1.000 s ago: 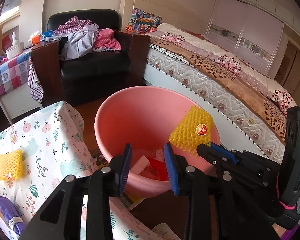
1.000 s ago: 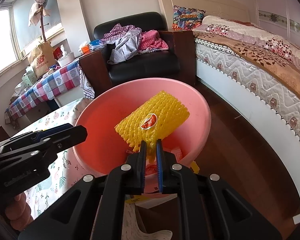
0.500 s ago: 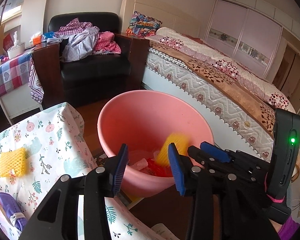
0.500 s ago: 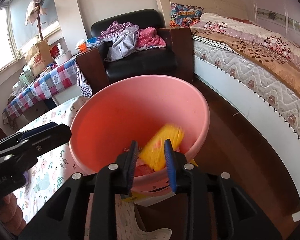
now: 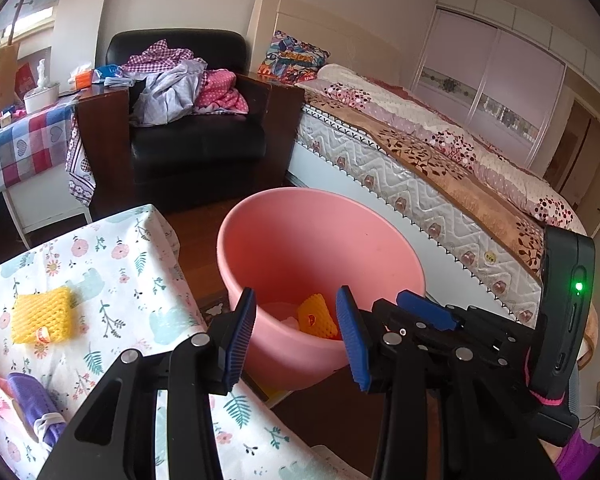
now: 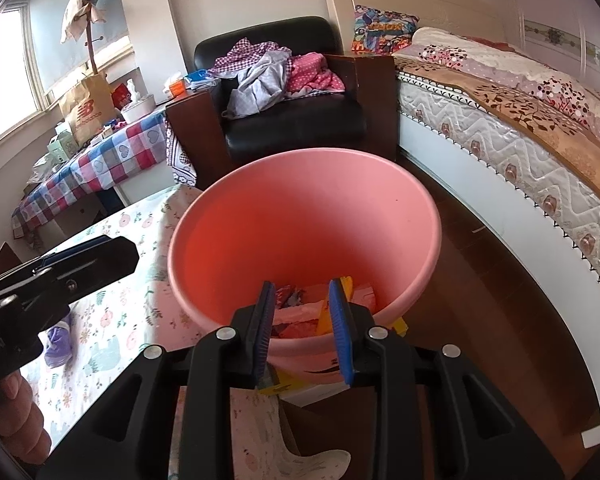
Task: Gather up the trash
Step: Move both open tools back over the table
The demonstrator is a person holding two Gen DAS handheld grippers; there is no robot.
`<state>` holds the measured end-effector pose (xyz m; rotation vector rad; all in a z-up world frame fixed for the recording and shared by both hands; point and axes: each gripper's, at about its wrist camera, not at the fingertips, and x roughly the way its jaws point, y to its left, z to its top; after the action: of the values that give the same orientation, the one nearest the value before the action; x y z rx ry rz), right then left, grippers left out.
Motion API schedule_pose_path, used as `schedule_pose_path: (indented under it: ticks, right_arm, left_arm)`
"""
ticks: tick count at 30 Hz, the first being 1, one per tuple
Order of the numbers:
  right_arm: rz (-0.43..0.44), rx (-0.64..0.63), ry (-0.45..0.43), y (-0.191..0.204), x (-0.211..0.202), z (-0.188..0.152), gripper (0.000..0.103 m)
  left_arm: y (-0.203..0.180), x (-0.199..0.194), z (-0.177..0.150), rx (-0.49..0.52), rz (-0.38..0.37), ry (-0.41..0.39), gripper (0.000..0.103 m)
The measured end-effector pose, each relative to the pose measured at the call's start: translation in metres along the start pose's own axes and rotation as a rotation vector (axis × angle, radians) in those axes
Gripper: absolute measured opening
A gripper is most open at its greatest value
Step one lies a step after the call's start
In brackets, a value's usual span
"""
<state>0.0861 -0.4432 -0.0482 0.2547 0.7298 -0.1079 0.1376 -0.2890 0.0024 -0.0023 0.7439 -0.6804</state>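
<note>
**Bedroom cleanup: one net binned, one left**

Bedside desk [image 5: 140, 240] under floral cloth carries a yellow foam net [image 5: 40, 314] at nine o'clock of the left gripper [image 5: 296, 328], whose jaws stand wide and empty. It lies flat, long axis roughly crosswise. Right gripper [image 6: 304, 328], jaws narrowly parted after opening, holds nothing. Beyond, the pink bucket [image 5: 260, 240] holds a dropped net [image 5: 316, 316]. Judged risk: the soft net may slip or drag the cloth.
</note>
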Motion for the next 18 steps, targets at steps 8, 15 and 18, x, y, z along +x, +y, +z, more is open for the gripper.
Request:
schedule_pose_path:
  ticks: [8,15,18]
  right_arm:
    - [0.036,-0.024,0.006,0.020,-0.014,-0.006,0.029]
    - [0.088,-0.040,0.006,0.040,-0.027,-0.013,0.029]
    - [0.111,-0.056,0.011,0.051,-0.032,-0.017,0.029]
  left_arm:
    - [0.004,-0.020,-0.007,-0.004,0.000,-0.013,0.041]
    - [0.011,-0.043,-0.020,-0.013,0.010,-0.024,0.041]
    - [0.016,-0.054,-0.024,-0.026,0.015,-0.029,0.041]
